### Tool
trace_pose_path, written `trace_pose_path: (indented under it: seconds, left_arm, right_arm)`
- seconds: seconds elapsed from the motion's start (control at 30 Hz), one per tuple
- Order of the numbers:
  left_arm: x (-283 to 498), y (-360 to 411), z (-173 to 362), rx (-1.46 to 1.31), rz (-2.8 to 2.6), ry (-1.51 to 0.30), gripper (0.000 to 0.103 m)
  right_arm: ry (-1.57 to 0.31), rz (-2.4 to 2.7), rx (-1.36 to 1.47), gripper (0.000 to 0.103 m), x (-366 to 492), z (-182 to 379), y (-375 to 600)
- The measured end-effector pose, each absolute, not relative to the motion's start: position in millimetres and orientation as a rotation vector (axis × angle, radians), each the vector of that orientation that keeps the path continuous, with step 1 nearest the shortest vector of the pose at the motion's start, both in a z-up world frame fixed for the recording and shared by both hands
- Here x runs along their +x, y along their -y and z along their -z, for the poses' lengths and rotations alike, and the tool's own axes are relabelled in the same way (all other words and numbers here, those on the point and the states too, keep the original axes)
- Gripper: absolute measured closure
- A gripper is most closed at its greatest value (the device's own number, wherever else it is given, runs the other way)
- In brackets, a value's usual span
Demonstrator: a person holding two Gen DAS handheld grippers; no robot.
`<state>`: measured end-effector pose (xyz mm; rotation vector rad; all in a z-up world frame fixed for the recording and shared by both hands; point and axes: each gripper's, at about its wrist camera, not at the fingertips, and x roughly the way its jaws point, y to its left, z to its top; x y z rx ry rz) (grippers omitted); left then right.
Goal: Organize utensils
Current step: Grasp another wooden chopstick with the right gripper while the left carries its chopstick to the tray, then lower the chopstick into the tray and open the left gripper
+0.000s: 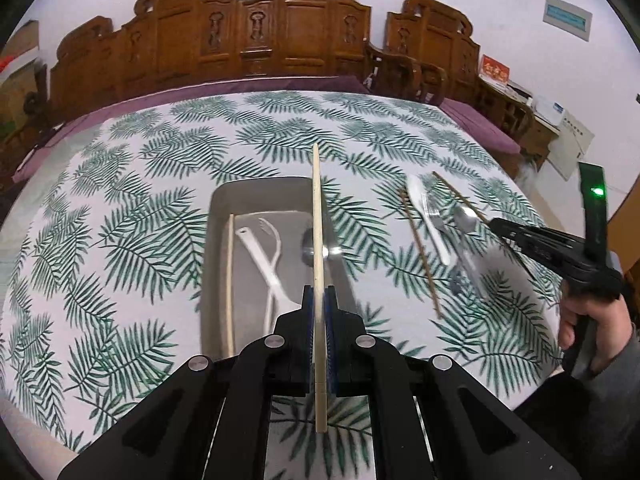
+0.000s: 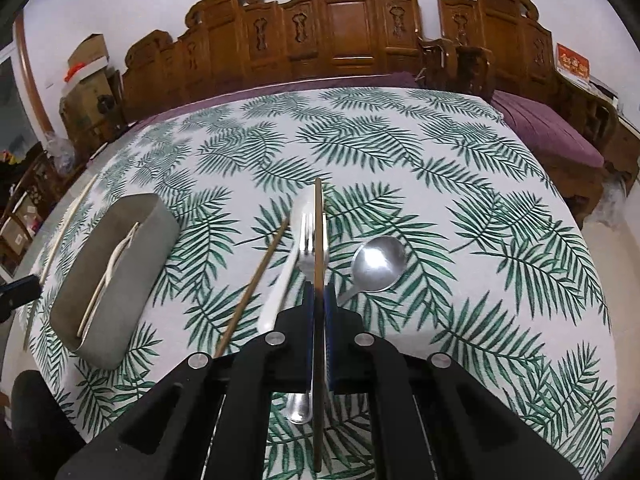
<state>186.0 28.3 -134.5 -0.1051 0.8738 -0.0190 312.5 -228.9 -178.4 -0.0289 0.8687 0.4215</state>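
My left gripper (image 1: 319, 300) is shut on a pale wooden chopstick (image 1: 318, 216) and holds it over the grey tray (image 1: 256, 188). In the tray lie another pale chopstick (image 1: 230, 280), white plastic utensils (image 1: 268, 264) and a metal spoon (image 1: 310, 248). My right gripper (image 2: 319, 292) is shut on a dark brown chopstick (image 2: 319, 232), above a metal fork (image 2: 307, 240). Beside it on the cloth lie a second brown chopstick (image 2: 256, 280), a white plastic knife (image 2: 288, 264) and a metal spoon (image 2: 378, 260). The tray shows at left in the right wrist view (image 2: 120, 276).
The table has a leaf-print cloth (image 2: 440, 200). A carved wooden bench (image 1: 260, 36) with purple cushions runs behind it. The right hand and gripper body (image 1: 560, 256) show at the right of the left wrist view. Cardboard boxes (image 2: 88, 80) stand at far left.
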Motion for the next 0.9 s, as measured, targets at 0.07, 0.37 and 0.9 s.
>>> trace_pose_path:
  seconds: [0.07,0.37,0.9]
  left_arm:
    - [189.1,-34.8,138.2,-0.113,0.008,-0.881,0.099]
    - [211.5,-59.9,163.8,-0.138,-0.033,-0.93,0.099]
    - [236.5,-66.0,191.3,-0.151,-0.039,-0.985,0.099]
  right_arm:
    - [-0.865,-0.434,-0.03,0.097,311.2,177.2,225.1]
    - [-0.868,-0.492,-0.06,0.097,308.8,176.7,201.7]
    - [-0.871,-0.551,-0.079,0.097,303.6,174.6,182.5]
